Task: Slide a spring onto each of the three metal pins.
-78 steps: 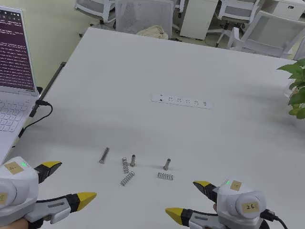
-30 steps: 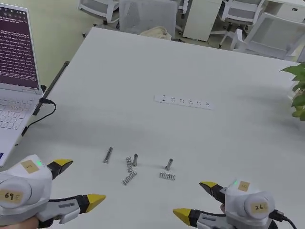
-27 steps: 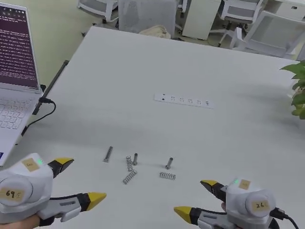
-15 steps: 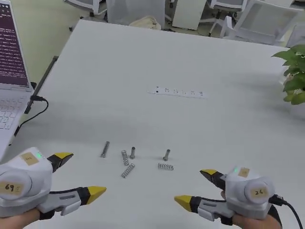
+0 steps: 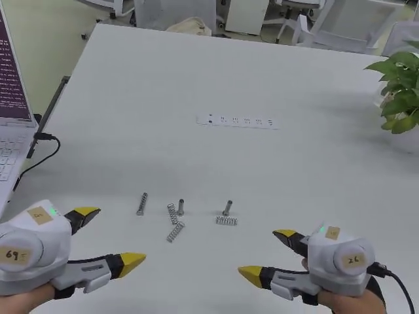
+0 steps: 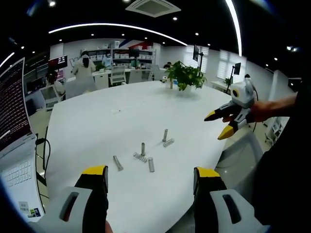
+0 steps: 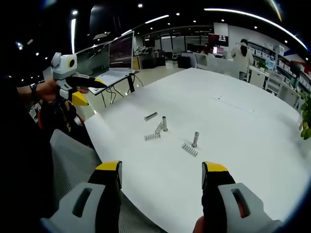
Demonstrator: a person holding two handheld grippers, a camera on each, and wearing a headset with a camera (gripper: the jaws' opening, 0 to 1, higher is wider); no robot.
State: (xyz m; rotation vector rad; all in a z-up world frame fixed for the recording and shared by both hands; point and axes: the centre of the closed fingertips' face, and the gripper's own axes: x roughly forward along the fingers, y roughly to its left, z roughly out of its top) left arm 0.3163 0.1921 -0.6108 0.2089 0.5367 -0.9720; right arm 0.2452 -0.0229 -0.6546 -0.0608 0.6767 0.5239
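Observation:
Three metal pins rest on the white table (image 5: 216, 72): one lies flat (image 5: 142, 203), two stand upright (image 5: 180, 207) (image 5: 227, 208). Three loose springs lie by them (image 5: 171, 213) (image 5: 175, 231) (image 5: 226, 221). No spring is on a pin. My left gripper (image 5: 111, 235) hovers open near the table's front edge, left of the parts. My right gripper (image 5: 265, 253) is open too, to their front right. The left gripper view has its open gripper (image 6: 151, 172) facing the pins (image 6: 143, 148). In the right gripper view the open gripper (image 7: 161, 168) faces the springs (image 7: 189, 149).
A laptop (image 5: 10, 98) with a dark cable (image 5: 39, 150) sits at the left edge. A white power strip (image 5: 239, 121) lies mid-table beyond the parts. A potted plant (image 5: 396, 91) stands at the right. Office chairs (image 5: 327, 26) line the far edge.
The head camera has tilted, so the whole scene has shifted. Both grippers stay open and low near the front edge. Pins and springs have not moved.

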